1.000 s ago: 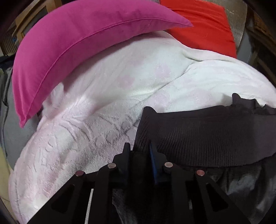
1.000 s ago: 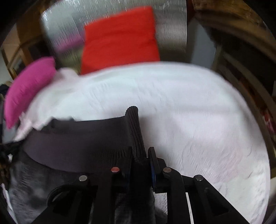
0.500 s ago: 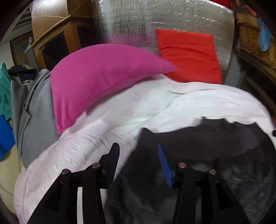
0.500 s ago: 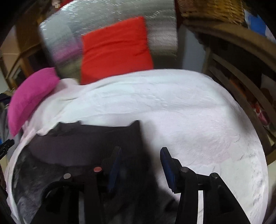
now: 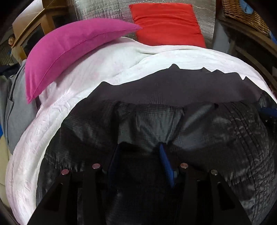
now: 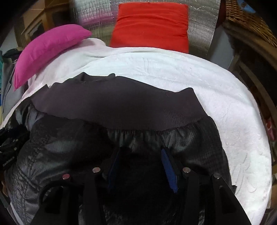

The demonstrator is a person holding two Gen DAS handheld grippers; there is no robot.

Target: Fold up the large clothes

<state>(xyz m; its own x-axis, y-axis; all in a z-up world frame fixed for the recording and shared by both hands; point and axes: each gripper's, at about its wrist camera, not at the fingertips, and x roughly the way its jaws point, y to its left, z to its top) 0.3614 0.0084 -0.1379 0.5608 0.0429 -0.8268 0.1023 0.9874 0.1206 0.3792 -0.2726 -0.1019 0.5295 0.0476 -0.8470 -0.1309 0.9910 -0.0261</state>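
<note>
A shiny dark grey jacket (image 5: pixel 216 131) with a ribbed knit hem band (image 5: pixel 181 88) lies spread on a white blanket (image 5: pixel 97 69). In the right wrist view the jacket (image 6: pixel 60 152) and its hem band (image 6: pixel 121 107) fill the lower half. My left gripper (image 5: pixel 140 150) is open and empty, its blue-padded fingers held over the jacket's left part. My right gripper (image 6: pixel 142 154) is open and empty above the jacket's right part, just below the hem band. The other gripper's edge (image 6: pixel 10 147) shows at the left of the right wrist view.
A magenta pillow (image 5: pixel 72 50) lies at the blanket's far left and a red cushion (image 5: pixel 166 22) leans on a silver quilted backrest (image 5: pixel 107 10). Grey clothing (image 5: pixel 17 110) hangs at the left. Wicker baskets and wooden shelves (image 6: pixel 251 26) stand at the right.
Both grippers let go of the hem band corners, opened, and pulled back toward me. The jacket now lies spread flat on the blanket.
</note>
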